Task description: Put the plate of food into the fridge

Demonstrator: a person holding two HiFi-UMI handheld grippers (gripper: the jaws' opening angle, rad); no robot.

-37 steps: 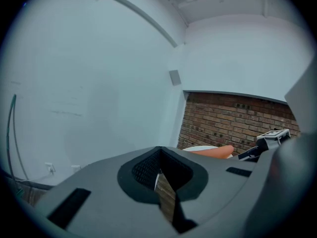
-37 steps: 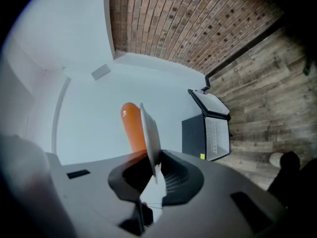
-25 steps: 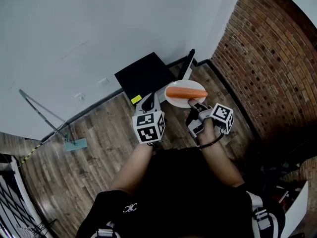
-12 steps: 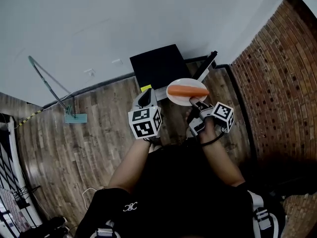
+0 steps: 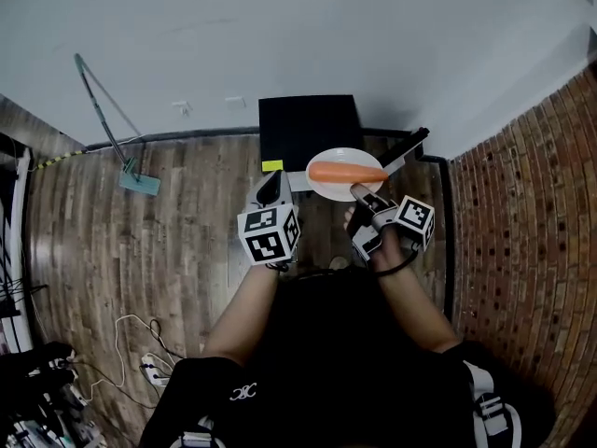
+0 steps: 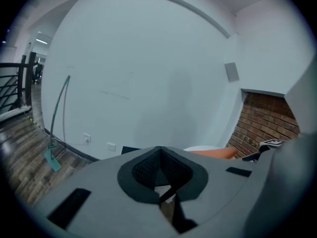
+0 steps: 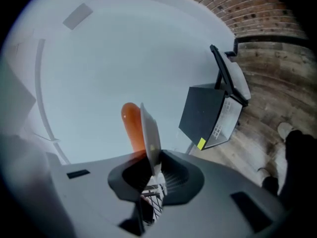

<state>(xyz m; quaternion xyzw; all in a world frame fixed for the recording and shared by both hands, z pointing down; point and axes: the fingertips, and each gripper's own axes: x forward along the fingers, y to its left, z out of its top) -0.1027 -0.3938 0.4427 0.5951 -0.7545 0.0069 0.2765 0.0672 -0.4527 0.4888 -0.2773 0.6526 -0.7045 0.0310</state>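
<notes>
Here, one carrot (image 5: 347,173), one plate (image 5: 338,156), one fridge (image 5: 308,124), right tongs (image 5: 358,192)

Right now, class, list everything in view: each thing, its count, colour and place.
round white plate: one, white, held before the fridge
long orange food piece: one, orange, on the plate
small black fridge: one, black, against the white wall, door open
long-handled mop: one, teal head, leaning on that wall, left
brick wall: one, red-brown, right
left gripper: one, grey, jaws together, empty
right gripper: one, grey, jaws shut on the plate's rim
</notes>
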